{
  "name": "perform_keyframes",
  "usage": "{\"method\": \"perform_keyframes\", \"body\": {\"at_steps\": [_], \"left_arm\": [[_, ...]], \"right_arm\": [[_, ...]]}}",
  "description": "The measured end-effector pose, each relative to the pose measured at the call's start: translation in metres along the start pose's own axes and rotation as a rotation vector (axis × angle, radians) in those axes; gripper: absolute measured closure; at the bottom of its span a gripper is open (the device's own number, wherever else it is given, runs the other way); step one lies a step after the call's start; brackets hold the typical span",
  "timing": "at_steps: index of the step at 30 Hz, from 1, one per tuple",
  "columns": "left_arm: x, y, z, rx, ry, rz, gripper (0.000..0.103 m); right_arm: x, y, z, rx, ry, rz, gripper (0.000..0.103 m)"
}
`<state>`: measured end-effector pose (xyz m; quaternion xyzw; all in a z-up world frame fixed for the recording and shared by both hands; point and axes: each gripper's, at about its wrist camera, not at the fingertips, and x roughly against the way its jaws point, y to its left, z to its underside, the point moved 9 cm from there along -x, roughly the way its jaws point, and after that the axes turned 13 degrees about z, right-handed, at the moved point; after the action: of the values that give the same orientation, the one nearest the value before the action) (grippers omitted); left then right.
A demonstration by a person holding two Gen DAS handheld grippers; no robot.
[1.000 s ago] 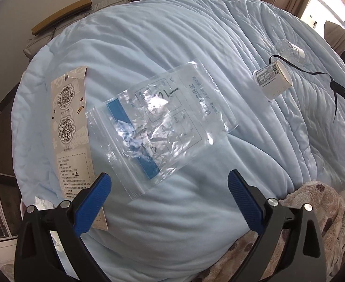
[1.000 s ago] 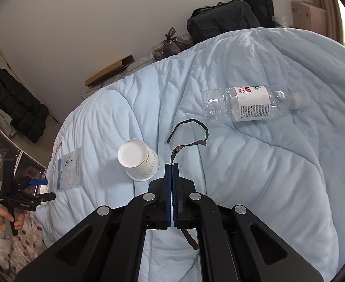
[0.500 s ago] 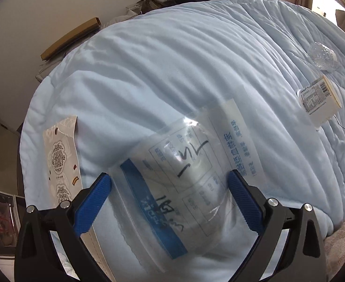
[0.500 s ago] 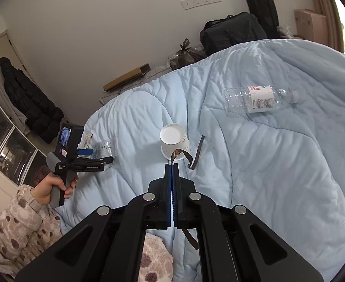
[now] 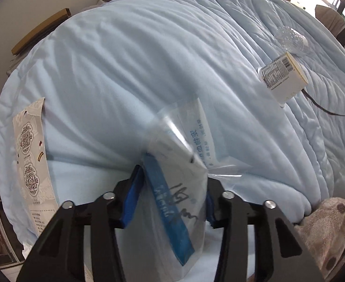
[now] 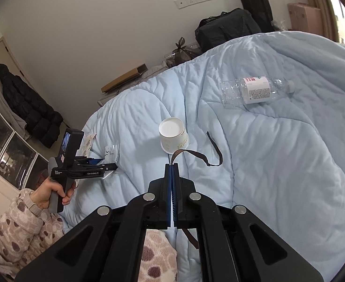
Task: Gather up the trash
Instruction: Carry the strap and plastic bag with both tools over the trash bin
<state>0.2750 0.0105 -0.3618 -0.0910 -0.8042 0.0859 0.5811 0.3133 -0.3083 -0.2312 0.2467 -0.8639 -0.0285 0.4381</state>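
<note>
1. Now my left gripper (image 5: 172, 195) has just been closing on the plastic bag (image 5: 184, 164); its pads press the bunched film at the near edge of the bed (image 5: 149, 58), probably for lifting.
2. My right gripper (image 6: 171, 171) is fully closed on a brown strap (image 6: 196, 152), which trails across the quilt, presumably kept as collected trash.
3. Cup (image 6: 173, 136) lies mid-bed, bottle (image 6: 254, 90) farther back, paper tag (image 5: 31, 152) along the left edge; all uncollected.
</note>
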Motion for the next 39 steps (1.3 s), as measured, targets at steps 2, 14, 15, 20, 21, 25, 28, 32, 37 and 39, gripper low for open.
{"method": "perform_keyframes", "body": {"at_steps": [2, 14, 15, 20, 21, 25, 28, 32, 37, 39], "left_arm": [[0.014, 0.001, -0.002, 0.057, -0.027, 0.053, 0.080], [0.142, -0.028, 0.014, 0.044, -0.242, 0.169, 0.096], [0.149, -0.022, 0.015, 0.038, -0.251, 0.158, 0.097], [0.186, 0.016, 0.034, 0.045, -0.301, 0.098, 0.099], [0.193, 0.026, 0.039, 0.060, -0.312, 0.093, 0.099], [0.223, 0.067, 0.059, 0.103, -0.358, 0.085, 0.099], [0.248, 0.099, 0.076, 0.132, -0.387, 0.055, 0.099], [0.278, 0.143, 0.105, 0.177, -0.420, 0.007, 0.099], [0.303, 0.197, 0.144, 0.234, -0.436, -0.042, 0.099], [0.308, 0.218, 0.161, 0.252, -0.432, -0.067, 0.099]], "right_arm": [[0.004, 0.001, -0.002, 0.001, -0.009, -0.001, 0.103], [0.041, 0.040, -0.024, 0.036, -0.080, -0.093, 0.103], [0.045, 0.047, -0.026, 0.043, -0.085, -0.107, 0.103], [0.062, 0.097, -0.037, 0.140, -0.118, -0.144, 0.103], [0.064, 0.110, -0.040, 0.165, -0.123, -0.155, 0.103], [0.066, 0.160, -0.045, 0.265, -0.130, -0.167, 0.103], [0.064, 0.208, -0.042, 0.343, -0.122, -0.211, 0.103], [0.064, 0.276, -0.035, 0.454, -0.117, -0.293, 0.103], [0.054, 0.363, -0.022, 0.569, -0.063, -0.426, 0.103], [0.049, 0.397, -0.012, 0.631, -0.045, -0.464, 0.103]]}}
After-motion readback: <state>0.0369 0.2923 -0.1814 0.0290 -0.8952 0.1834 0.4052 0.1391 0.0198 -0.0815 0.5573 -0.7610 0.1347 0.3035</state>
